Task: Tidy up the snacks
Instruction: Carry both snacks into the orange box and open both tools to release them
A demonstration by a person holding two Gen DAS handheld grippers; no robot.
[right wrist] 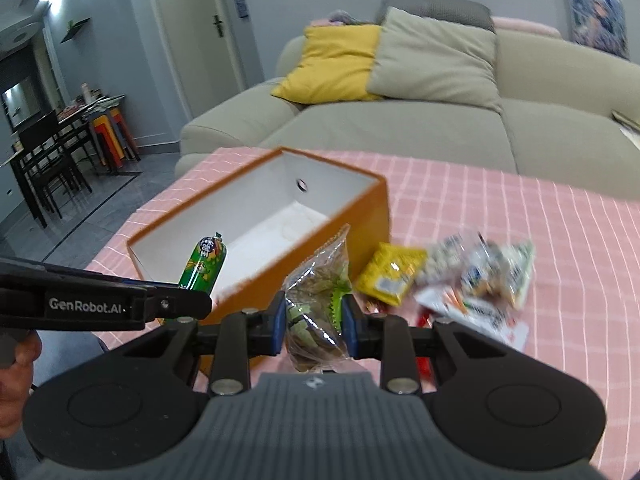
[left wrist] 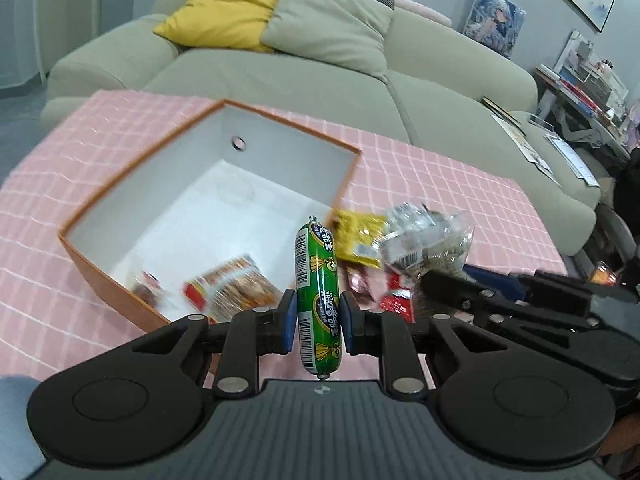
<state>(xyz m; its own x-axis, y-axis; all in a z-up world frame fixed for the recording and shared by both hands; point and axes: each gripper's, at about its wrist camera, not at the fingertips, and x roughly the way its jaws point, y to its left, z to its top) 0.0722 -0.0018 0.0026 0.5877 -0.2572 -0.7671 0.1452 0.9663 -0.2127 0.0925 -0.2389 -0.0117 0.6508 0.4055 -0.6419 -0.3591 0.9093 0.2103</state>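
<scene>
My left gripper (left wrist: 319,322) is shut on a green sausage stick (left wrist: 317,280) and holds it upright over the near right corner of the orange box (left wrist: 100,276). The stick also shows in the right wrist view (right wrist: 204,266). The box is white inside and holds two snack packs (left wrist: 236,290) at its near end. My right gripper (right wrist: 314,324) is shut on a clear bag of greenish-brown snacks (right wrist: 320,292), held just right of the orange box (right wrist: 372,216). A pile of loose snacks (right wrist: 476,276), with a yellow packet (right wrist: 390,274), lies on the cloth to the right of the box.
The box and snacks sit on a table with a pink checked cloth (right wrist: 520,208). A grey-green sofa (right wrist: 440,128) with yellow and beige cushions stands behind the table. A dark dining table and chairs (right wrist: 44,148) stand far left.
</scene>
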